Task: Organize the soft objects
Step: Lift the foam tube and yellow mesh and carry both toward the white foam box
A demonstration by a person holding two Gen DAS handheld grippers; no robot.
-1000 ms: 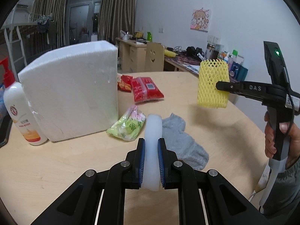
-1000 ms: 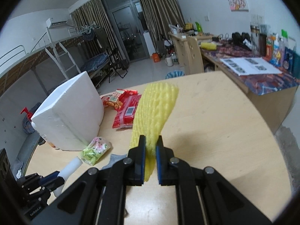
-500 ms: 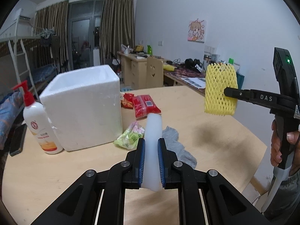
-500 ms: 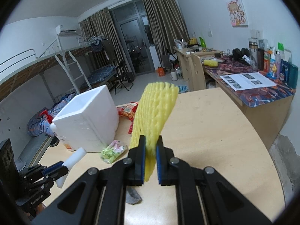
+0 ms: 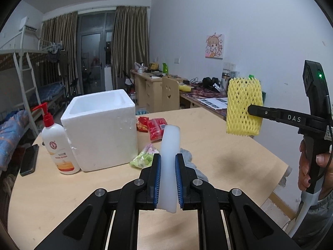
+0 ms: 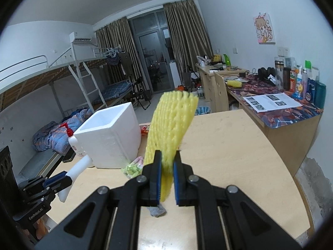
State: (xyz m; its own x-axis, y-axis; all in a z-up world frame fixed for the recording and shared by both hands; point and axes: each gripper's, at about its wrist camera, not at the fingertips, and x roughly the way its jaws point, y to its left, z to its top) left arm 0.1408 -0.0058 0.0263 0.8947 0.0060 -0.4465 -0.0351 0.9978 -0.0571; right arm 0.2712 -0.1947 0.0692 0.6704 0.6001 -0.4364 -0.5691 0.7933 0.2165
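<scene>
Yellow foam net sleeve [image 6: 170, 129]: mesh w/ diamond holes, flattened, top edge frilly. Long axis runs up & away from the right gripper [image 6: 166, 162], leaning slightly toward 1 o'clock in the right wrist view; in the left wrist view it hangs upright in the air at 3 o'clock, above the wooden table [image 5: 229, 152]. Right gripper's jaws are narrow, pinched on the sleeve's lower part. Person's hand [image 5: 310, 166] wraps the handle, gripper held level, fingers pointing sideways across the table.

White foam strip [image 5: 169, 166]: smooth, pale, long axis toward 12 o'clock, clamped by the left gripper [image 5: 167, 166], jaws narrow. White foam box [image 5: 102, 131] is open-topped, at 10 o'clock, w/ lotion bottle [image 5: 56, 145] beside it.
</scene>
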